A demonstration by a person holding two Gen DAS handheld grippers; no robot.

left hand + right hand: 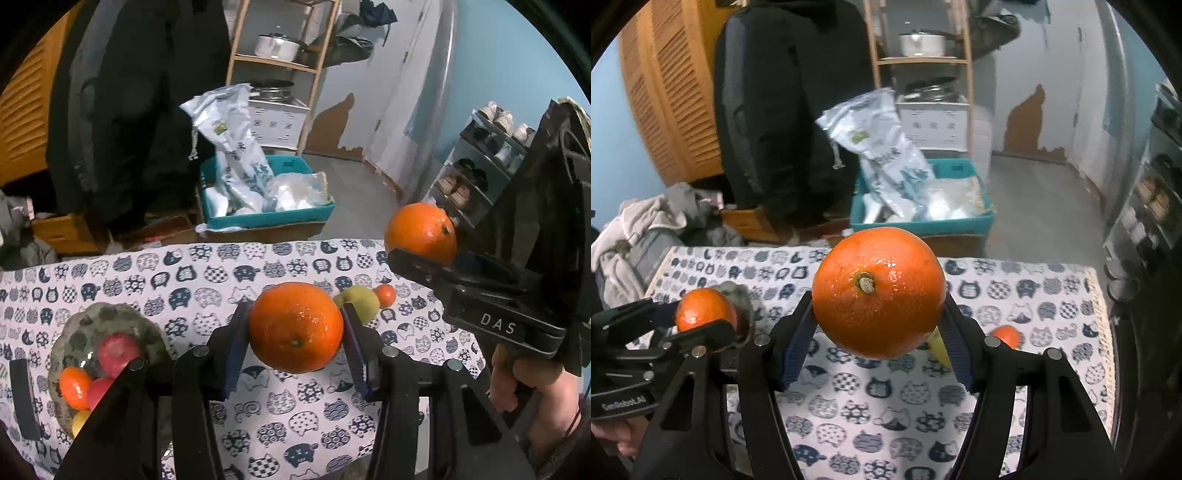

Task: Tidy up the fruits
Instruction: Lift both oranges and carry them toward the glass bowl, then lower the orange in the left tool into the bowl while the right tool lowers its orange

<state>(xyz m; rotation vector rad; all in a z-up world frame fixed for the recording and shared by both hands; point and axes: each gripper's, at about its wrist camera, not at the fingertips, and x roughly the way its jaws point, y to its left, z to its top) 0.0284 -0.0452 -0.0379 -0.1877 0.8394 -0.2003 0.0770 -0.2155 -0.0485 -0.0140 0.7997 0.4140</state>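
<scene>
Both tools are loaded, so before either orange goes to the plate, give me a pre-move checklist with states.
1. Left tool clamped on its orange: ok.
2. Right tool clamped on its orange: ok.
3. Both oranges clear of the tablecloth: ok.
4. Plate has free space: cannot tell, apples and an orange already crowd it.
5. Loose fruit left on the cloth, small orange and green fruit: not ok.

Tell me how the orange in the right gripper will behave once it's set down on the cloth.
The orange is round with no flat side, so it will probably roll on the flat cloth unless nestled against other fruit. Its glossy peel may slip a little between the jaws. It looks firm and holds its shape in the right gripper, so it's likely not fragile.
</scene>
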